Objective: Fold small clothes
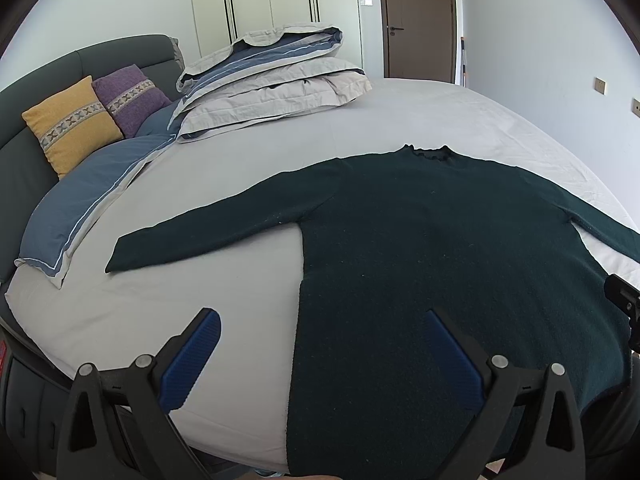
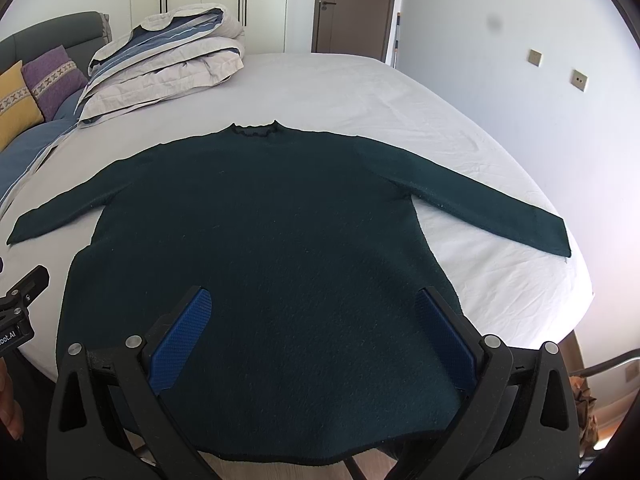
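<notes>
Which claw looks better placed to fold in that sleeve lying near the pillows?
Probably the left claw: it hovers open over the sweater's left edge, on that sleeve's side. The right claw hangs open over the hem's middle.

From my remote seat, the only lettering I can read is a white fragment, "oot.AI", cut off by the frame edge, on the black body of the left tongs [image 2: 18,320] in the right wrist view.

Dark green sweater [image 2: 280,240], flat, sleeves spread, hem overhanging bed edge
</notes>
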`<state>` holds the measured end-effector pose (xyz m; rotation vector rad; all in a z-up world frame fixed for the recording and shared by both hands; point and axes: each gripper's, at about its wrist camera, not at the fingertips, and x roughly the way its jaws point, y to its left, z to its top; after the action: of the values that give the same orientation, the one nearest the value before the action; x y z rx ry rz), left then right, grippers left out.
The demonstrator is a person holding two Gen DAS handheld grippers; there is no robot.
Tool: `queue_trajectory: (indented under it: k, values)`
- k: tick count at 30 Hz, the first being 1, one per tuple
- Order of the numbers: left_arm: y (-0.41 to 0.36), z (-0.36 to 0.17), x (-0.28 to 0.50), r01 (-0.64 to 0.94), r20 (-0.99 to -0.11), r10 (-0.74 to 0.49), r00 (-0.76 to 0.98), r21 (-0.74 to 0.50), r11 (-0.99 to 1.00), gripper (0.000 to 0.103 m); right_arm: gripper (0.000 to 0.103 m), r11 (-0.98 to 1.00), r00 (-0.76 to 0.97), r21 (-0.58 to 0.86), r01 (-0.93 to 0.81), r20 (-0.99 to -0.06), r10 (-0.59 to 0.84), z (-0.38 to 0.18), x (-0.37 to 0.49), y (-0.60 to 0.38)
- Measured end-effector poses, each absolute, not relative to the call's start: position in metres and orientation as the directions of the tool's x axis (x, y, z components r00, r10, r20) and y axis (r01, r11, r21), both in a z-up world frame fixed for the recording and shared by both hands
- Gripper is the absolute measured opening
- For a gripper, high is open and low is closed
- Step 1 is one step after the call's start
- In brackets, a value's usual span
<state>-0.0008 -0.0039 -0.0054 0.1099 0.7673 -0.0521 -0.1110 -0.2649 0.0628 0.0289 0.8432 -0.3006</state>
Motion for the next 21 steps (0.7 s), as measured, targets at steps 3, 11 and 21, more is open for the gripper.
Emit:
queue_trajectory:
  k: [3, 11, 21]
  values:
    - [-0.0043, -0.0055, -0.0008, 0.087, -0.695, -0.006, 0.719, 0.081, 0.993, 0.103, 0.103, 0.957, 0.625, -0.093, 0.273, -0.739, -0.251, 0.0625, -0.1112, -0.2647]
    - [-0.0042, -0.0057, -0.0010, 0.087, -0.695, -0.007, 0.719, 0.080, 0.993, 0.103, 0.103, 0.957, 0.625, -0.093, 0.273, -0.739, -0.250, 0.0623, -0.1112, -0.2647]
    - [-0.0040, -0.0056, -0.0008, 0.087, -0.695, -0.008, 0.719, 0.079, 0.993, 0.103, 0.103, 0.958, 0.624, -0.095, 0.272, -0.740, -0.250, 0.0608, -0.1115, -0.2640]
